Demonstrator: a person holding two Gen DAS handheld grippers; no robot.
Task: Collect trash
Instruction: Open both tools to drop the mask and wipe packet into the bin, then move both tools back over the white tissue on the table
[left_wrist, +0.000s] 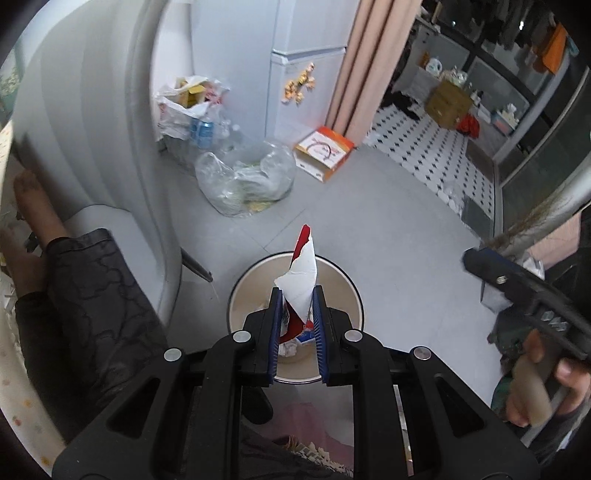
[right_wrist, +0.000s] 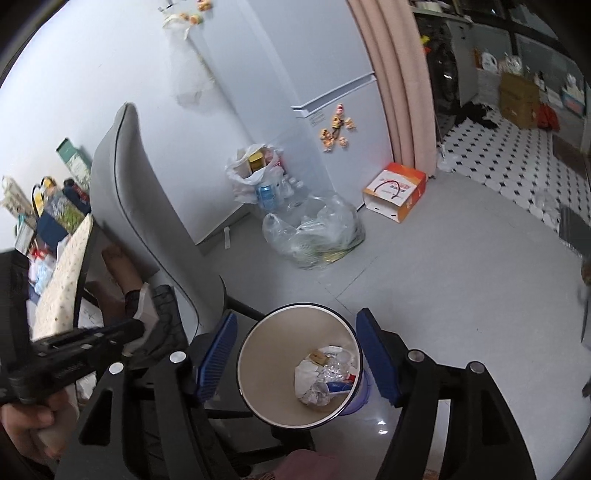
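My left gripper (left_wrist: 297, 314) is shut on a red and white wrapper (left_wrist: 301, 277), held upright right above the round trash bin (left_wrist: 240, 295) on the floor. My right gripper (right_wrist: 295, 347) is open and empty, its blue pads (right_wrist: 218, 354) standing on either side of the bin (right_wrist: 255, 354) from above. Crumpled paper and wrappers (right_wrist: 325, 373) lie in the bin's bottom. The right gripper also shows at the right edge of the left wrist view (left_wrist: 517, 284). The left gripper shows at the left of the right wrist view (right_wrist: 74, 343).
A grey chair (right_wrist: 125, 192) stands left of the bin. A clear plastic bag (right_wrist: 317, 229) of rubbish, a white bag with bottles (right_wrist: 258, 173) and an orange and white paper bag (right_wrist: 395, 192) sit by the fridge (right_wrist: 332, 92). Grey floor lies to the right.
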